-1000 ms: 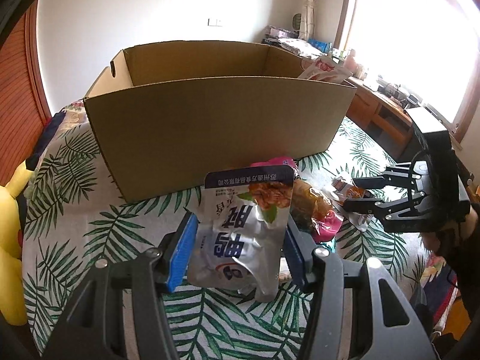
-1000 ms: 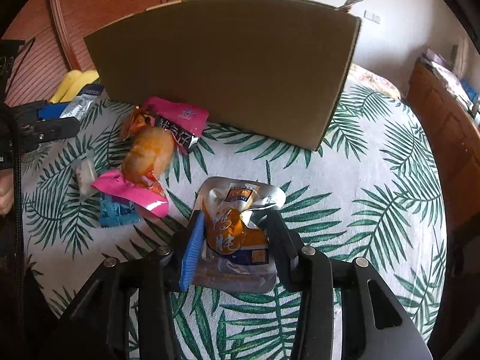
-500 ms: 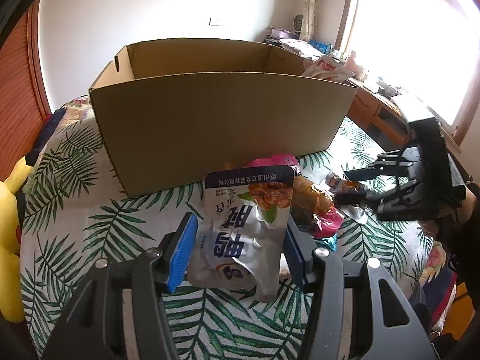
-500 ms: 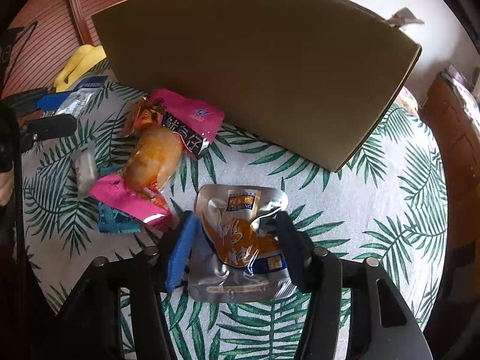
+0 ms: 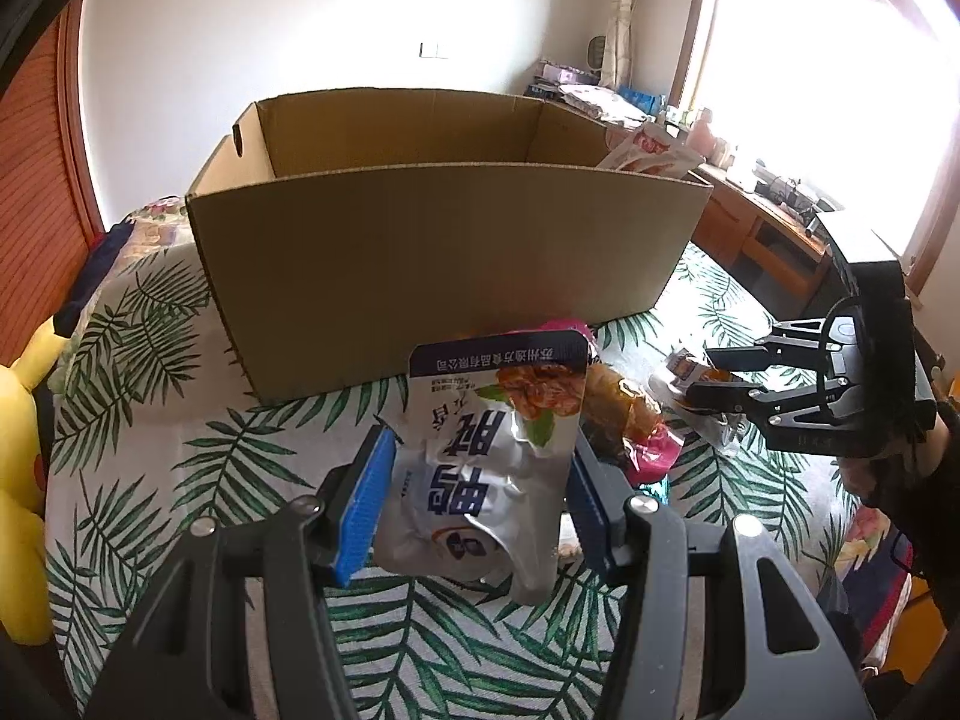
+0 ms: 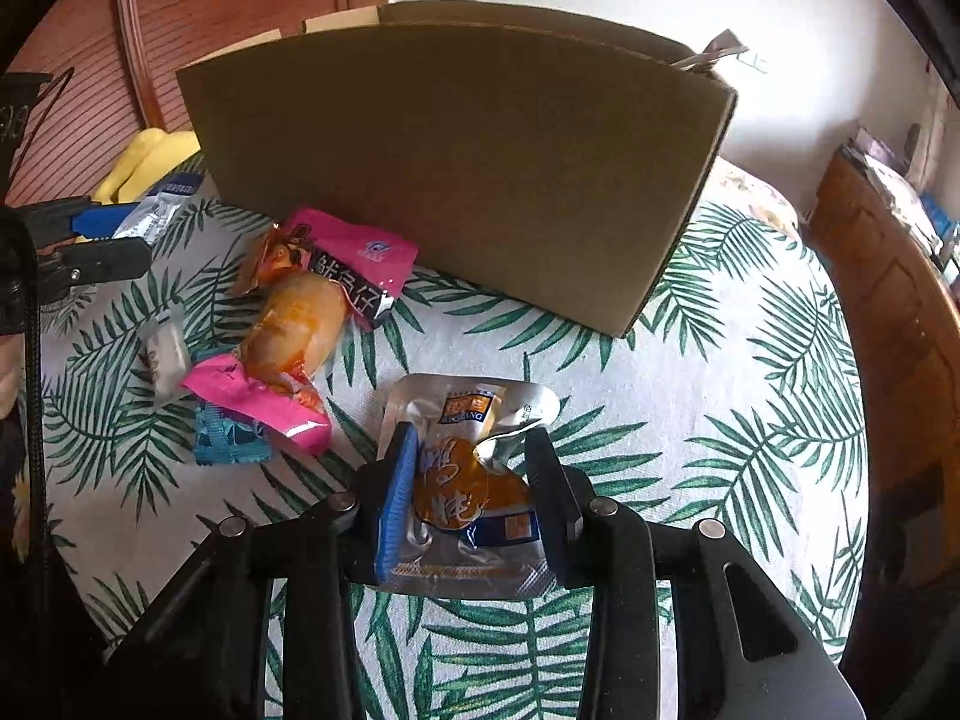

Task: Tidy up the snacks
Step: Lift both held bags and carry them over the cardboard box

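Note:
My left gripper [image 5: 480,468] is shut on a silver and purple snack pouch [image 5: 492,450] and holds it above the table in front of an open cardboard box [image 5: 444,264]. My right gripper [image 6: 474,468] is shut on a silver and orange snack pouch [image 6: 468,480], lifted over the leaf-print tablecloth. The right gripper also shows in the left wrist view [image 5: 714,378]. The left gripper shows in the right wrist view [image 6: 120,234]. The box [image 6: 456,168] stands behind the loose snacks.
On the cloth lie a pink packet [image 6: 354,258], an orange wrapped snack [image 6: 294,330], a second pink packet [image 6: 258,396], a blue packet [image 6: 228,438] and a small white packet [image 6: 165,354]. A packet [image 5: 648,150] sticks up from the box's right corner. A yellow plush [image 5: 18,462] sits at left.
Both grippers have risen with their pouches; the box's open inside shows more in the left wrist view. The right gripper's pouch has lifted off the cloth.

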Available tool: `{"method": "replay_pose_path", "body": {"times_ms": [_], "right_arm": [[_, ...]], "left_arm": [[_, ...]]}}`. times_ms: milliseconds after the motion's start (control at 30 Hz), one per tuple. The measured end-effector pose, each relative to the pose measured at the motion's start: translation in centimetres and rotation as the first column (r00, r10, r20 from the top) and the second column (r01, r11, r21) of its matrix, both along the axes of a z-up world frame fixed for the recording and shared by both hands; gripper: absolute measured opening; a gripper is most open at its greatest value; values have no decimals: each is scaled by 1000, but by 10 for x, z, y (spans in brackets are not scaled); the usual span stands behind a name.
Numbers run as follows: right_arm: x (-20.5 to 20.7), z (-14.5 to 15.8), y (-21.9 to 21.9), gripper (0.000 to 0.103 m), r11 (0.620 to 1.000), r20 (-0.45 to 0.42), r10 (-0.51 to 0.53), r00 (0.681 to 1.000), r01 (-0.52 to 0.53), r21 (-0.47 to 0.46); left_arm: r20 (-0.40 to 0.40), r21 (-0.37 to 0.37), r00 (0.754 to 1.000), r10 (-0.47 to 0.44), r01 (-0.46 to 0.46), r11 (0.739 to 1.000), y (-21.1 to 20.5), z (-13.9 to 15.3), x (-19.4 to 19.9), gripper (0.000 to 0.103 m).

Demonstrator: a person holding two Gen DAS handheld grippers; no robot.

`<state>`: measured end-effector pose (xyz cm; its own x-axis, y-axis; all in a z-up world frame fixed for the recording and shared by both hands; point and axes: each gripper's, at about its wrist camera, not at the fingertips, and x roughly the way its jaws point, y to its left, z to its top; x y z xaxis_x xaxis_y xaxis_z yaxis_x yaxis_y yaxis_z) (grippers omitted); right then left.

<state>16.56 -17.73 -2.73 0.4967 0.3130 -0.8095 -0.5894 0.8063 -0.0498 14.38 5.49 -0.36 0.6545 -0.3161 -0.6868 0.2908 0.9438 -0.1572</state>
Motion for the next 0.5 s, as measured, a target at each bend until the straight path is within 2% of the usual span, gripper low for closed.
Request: {"method": "replay_pose_path", "body": {"times_ms": [300,500], "right_arm": [[-15,31,-4,36,999,66,3,998,-5,33],[-19,63,-2,37,998,132,21,991,-29,64]], "left_arm": [[43,-6,999,3,-3,1000,1,19,2,54],[120,1,993,-4,4,1000,0,52,8,54]]}}
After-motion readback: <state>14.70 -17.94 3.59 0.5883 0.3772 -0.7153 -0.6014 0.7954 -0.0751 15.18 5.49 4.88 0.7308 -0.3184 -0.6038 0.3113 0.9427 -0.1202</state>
